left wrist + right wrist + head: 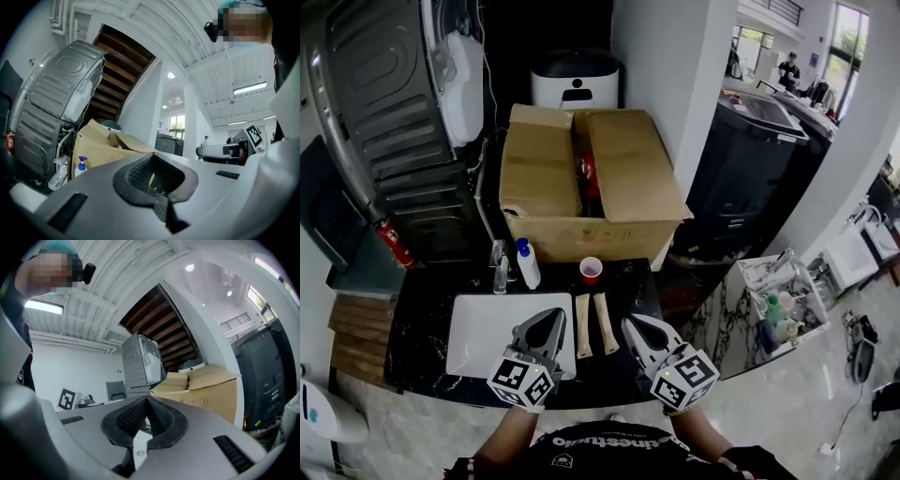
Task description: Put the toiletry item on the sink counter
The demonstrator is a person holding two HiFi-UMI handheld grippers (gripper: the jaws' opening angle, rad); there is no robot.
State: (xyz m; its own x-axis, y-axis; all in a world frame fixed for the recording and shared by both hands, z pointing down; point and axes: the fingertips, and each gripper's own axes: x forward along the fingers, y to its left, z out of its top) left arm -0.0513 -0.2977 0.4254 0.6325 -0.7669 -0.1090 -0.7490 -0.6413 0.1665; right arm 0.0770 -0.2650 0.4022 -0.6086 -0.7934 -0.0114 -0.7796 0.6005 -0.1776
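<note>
Two grippers were in view, both low in front of the person. The left gripper (554, 315) had its jaws pressed together with nothing between them. The right gripper (629, 323) was the same, closed and holding nothing. On the black sink counter (422, 309) lay two beige toiletry tubes (582, 325), side by side. They were just beyond the tips of the two grippers and to the right of the one white sink basin (478, 328). Neither gripper touched them. Behind the basin stood one faucet (500, 267) and one white bottle with a blue top (527, 264), close beside each other. One red cup (592, 270) stood upright near the back edge of the counter; what it contained I could not tell. Behind the counter was one cardboard box (539, 169) with its flaps partly open, and something red (590, 173) showed in the gap between the flaps
</note>
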